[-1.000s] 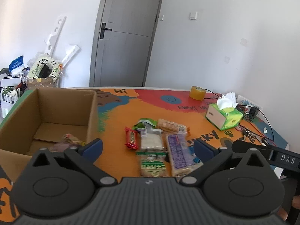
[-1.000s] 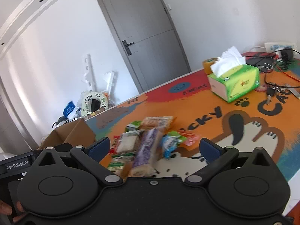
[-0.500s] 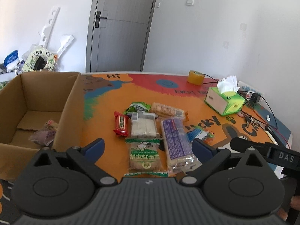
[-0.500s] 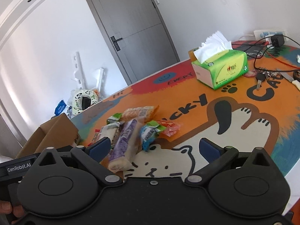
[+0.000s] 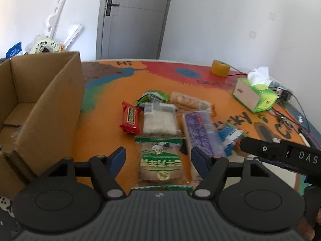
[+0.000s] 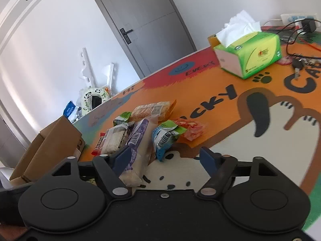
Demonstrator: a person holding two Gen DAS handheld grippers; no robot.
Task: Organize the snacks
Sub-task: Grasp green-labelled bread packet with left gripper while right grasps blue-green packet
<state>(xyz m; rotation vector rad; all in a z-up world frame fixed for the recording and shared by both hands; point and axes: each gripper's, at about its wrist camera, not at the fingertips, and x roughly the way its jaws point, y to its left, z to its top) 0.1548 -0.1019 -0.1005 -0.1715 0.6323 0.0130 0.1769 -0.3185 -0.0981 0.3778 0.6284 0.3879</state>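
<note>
At the far left an open cardboard box (image 5: 46, 108) stands on the counter (image 5: 104, 132), and just right of it the left tool (image 5: 158, 158) hovers low with its blue fingers spread wide, holding nothing, straddling a green-and-tan packet (image 5: 160, 160) with Korean lettering. The snack pile continues rightward with a red bar (image 5: 130, 118), a white clear-wrapped pack (image 5: 159, 120), a purple loaf-shaped pack (image 6: 138, 138) and a blue-green pouch (image 6: 164, 138). The right tool (image 6: 164, 156), likewise wide open and empty, points at the pouch over the mat's "LUCKY" lettering, with a green tissue box (image 6: 250, 54) far right.
</note>
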